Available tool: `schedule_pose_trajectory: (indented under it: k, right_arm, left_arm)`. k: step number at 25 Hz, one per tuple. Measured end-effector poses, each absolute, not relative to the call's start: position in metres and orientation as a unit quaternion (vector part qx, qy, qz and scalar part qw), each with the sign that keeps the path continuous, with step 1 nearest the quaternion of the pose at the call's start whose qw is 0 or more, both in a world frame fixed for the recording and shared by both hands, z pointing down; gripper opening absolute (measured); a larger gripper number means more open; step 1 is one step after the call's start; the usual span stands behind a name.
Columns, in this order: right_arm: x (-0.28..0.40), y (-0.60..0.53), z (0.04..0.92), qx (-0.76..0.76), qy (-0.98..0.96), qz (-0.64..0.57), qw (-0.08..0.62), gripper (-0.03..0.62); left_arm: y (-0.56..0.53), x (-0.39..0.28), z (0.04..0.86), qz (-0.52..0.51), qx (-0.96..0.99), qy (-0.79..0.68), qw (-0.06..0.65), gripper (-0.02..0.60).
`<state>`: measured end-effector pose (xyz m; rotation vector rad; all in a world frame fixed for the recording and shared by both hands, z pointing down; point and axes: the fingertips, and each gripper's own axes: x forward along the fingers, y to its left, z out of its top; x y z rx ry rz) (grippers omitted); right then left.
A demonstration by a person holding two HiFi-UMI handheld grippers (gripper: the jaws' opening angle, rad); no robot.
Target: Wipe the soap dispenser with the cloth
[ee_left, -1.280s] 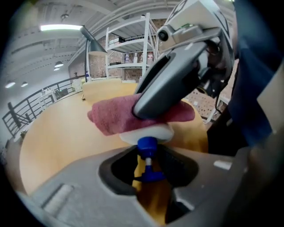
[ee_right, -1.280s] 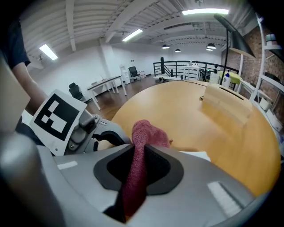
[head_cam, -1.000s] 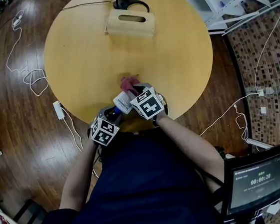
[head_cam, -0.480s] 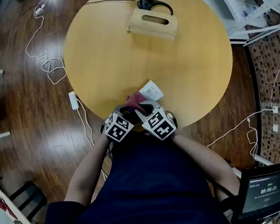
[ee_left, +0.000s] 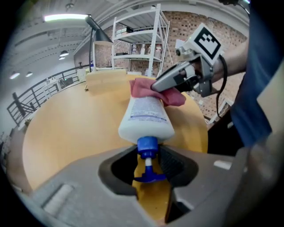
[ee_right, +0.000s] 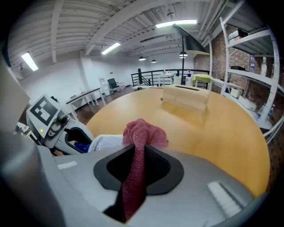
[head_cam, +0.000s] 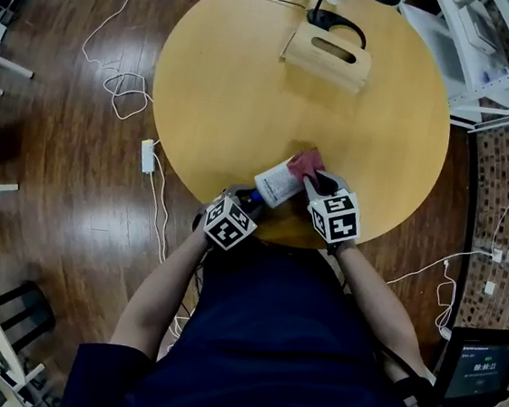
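**Head view:** round wooden counter (head_cam: 213,84). At its near edge the L gripper (head_cam: 249,203) clamps the blue pump end of the white soap dispenser (head_cam: 279,182). The bottle lies tilted, base pointing far-right. The R gripper (head_cam: 317,183) comes in from the right w/ a red cloth (head_cam: 306,164) against the bottle's base end. A wooden box (head_cam: 328,57) and a lamp base (head_cam: 336,20) sit at the far side.

**L gripper view:** jaws clenched on the dispenser's blue pump neck. The bottle sticks out away from the cam, label up. The cloth covers its far end, w/ the R gripper on top.

**R gripper view:** jaws grasp the cloth. A strip of it runs btwn them, and a bunched wad at the tips touches the bottle. The L gripper is at left.
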<state>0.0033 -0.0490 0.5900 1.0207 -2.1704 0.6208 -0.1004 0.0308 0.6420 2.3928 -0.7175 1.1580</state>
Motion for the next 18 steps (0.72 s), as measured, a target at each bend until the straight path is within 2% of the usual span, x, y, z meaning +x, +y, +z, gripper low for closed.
schedule_pose_trajectory:
  k: [4, 12, 18]
  right_arm:
    - [-0.004, -0.044, 0.59, 0.374, -0.835, 0.226, 0.334, 0.067]
    - [-0.093, 0.034, 0.582, 0.191, -0.896, 0.171, 0.363, 0.069]
    - [-0.059, 0.009, 0.589, 0.246, -0.883, 0.214, 0.338, 0.068]
  left_arm:
    - [0.028, -0.104, 0.643, 0.41, 0.851, -0.259, 0.201, 0.146]
    - [0.028, -0.103, 0.643, 0.4, 0.851, -0.259, 0.22, 0.146]
    - [0.03, -0.102, 0.643, 0.4, 0.852, -0.249, 0.227, 0.146]
